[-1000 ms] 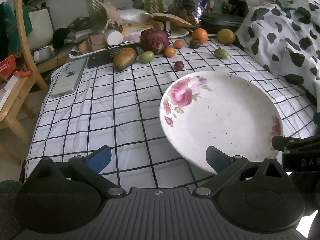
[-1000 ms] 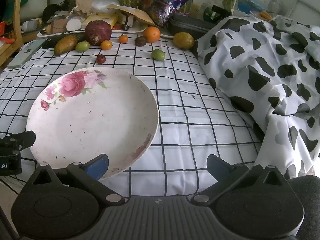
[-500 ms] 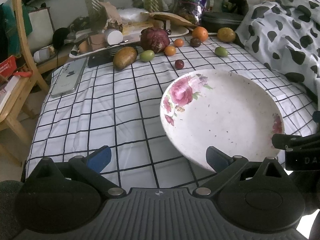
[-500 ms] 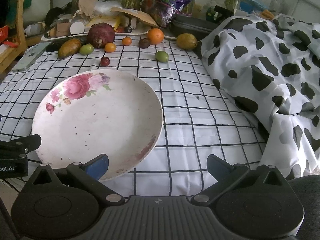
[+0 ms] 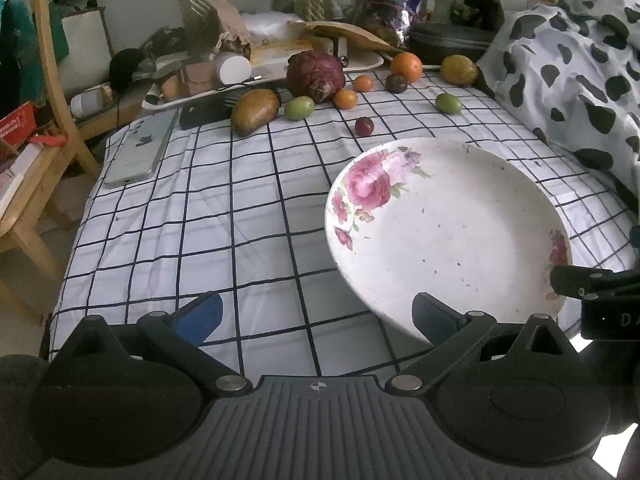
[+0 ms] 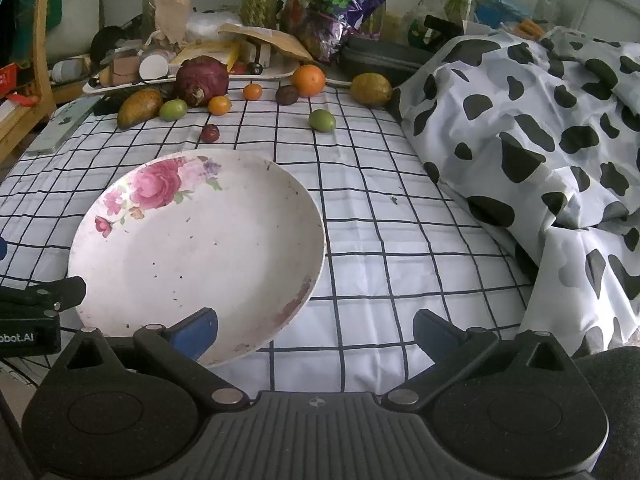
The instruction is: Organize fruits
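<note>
A white plate with pink flowers [image 5: 452, 236] lies on the checked cloth, also in the right wrist view [image 6: 200, 256]. Fruits lie in a row at the far side: a brown mango [image 5: 254, 111], green fruits [image 5: 299, 107] [image 5: 448, 102], small oranges [image 5: 345, 99], a large orange [image 5: 406, 67], a dark red plum [image 5: 364, 126] and a big purple-red fruit [image 5: 315, 75]. My left gripper [image 5: 316, 316] is open and empty at the plate's near left edge. My right gripper [image 6: 316, 330] is open and empty at the plate's near right edge.
A phone [image 5: 140, 152] lies at the cloth's left side. A cluttered tray [image 5: 188, 96] and bags stand behind the fruits. A cow-print blanket [image 6: 532, 148] covers the right side. A wooden chair [image 5: 36, 152] stands to the left.
Both grippers have drawn back slightly from the table, so the plate and fruits sit a little lower in view. Nothing was grasped.
</note>
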A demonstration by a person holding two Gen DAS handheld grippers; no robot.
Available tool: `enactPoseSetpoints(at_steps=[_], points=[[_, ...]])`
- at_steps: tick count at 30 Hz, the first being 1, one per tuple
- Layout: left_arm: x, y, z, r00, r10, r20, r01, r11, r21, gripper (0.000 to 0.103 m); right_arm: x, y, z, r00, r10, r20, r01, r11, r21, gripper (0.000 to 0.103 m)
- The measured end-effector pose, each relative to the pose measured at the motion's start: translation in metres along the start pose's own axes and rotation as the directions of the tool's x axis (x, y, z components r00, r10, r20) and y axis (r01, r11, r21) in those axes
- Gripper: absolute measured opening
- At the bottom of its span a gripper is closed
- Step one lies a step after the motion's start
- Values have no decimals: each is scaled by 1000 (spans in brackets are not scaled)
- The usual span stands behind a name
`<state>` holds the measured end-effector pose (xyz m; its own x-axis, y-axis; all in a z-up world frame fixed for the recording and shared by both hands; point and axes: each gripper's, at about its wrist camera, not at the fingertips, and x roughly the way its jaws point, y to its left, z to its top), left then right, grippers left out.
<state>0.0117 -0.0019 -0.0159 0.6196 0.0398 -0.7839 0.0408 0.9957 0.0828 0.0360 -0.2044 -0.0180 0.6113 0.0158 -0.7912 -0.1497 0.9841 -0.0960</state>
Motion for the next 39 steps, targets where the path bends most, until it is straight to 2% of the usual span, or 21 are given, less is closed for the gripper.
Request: enactPoseSetpoints(at_steps=[3,5,8,13,17,31,39], points=[[0,-1,0,1000,2,-2,-2,1000,1,103,-1,1,0,1000,2,3,-2,1000,-5,102],[1,0,0,1000,1,-5,-1,1000,-2,103,-1,1,0,1000,2,2,-2,1000,-5,95],[1,0,1,1000,-1,-6,1,1000,-3,103,0,2,0,1000,7,-9,-8,1000,-2,94],[1,0,1,1000,-1,-6,1,1000,-3,103,1,2,0,1000,6,-11,-6,1000,-2,94],[1,-1,1,1000,-1,-6,1,1000,-5,103,2,1,1,1000,3,-12,-3,1000,5,103],[-2,0,1,1000,-21,8,21,999,-25,103,2,2,2,1000,-2,-13,2,1000,-5,103],[-1,-1,6,999,-26,28,27,1000,-1,103,5,-4,7,1000,13,-4,-13,1000,28,103]])
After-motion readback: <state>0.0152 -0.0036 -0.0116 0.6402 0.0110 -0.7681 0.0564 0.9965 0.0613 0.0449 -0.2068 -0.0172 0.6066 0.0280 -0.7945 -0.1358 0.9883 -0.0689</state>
